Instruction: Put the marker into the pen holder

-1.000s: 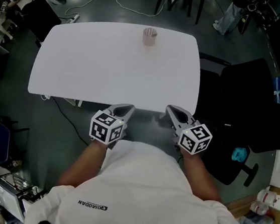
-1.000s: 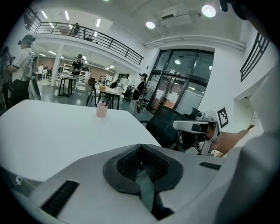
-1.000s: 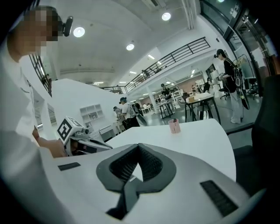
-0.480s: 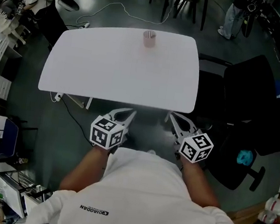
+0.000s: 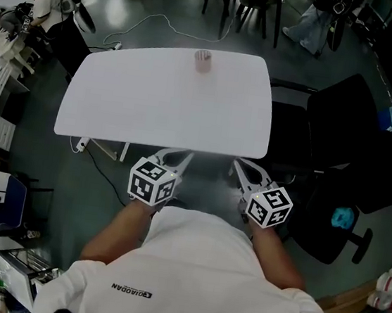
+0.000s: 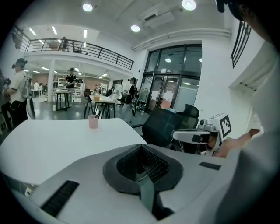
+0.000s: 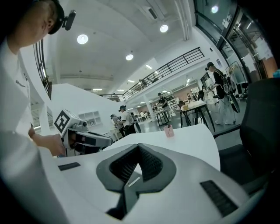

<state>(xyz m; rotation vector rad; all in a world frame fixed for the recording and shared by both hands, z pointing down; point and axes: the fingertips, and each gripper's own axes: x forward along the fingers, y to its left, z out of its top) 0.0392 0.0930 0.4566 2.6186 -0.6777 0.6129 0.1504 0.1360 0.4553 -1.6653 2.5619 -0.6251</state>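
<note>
Pen holder (image 5: 203, 60) far on table (image 5: 160, 105), chair (image 5: 333, 134) beside; left claw (image 5: 184, 155), right claw (image 5: 238, 164) clenched, empty.

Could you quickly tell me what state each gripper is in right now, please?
Left gripper: jaws closed, holding nothing.
Right gripper: jaws closed, holding nothing.

1. Left gripper (image 5: 180, 157), held low before the torso, points forward; its jaws are together with nothing between them.
2. Right gripper (image 5: 241, 166), alongside it, is likewise closed and empty.
3. Both forearms (image 5: 117, 233) are bare.
</note>
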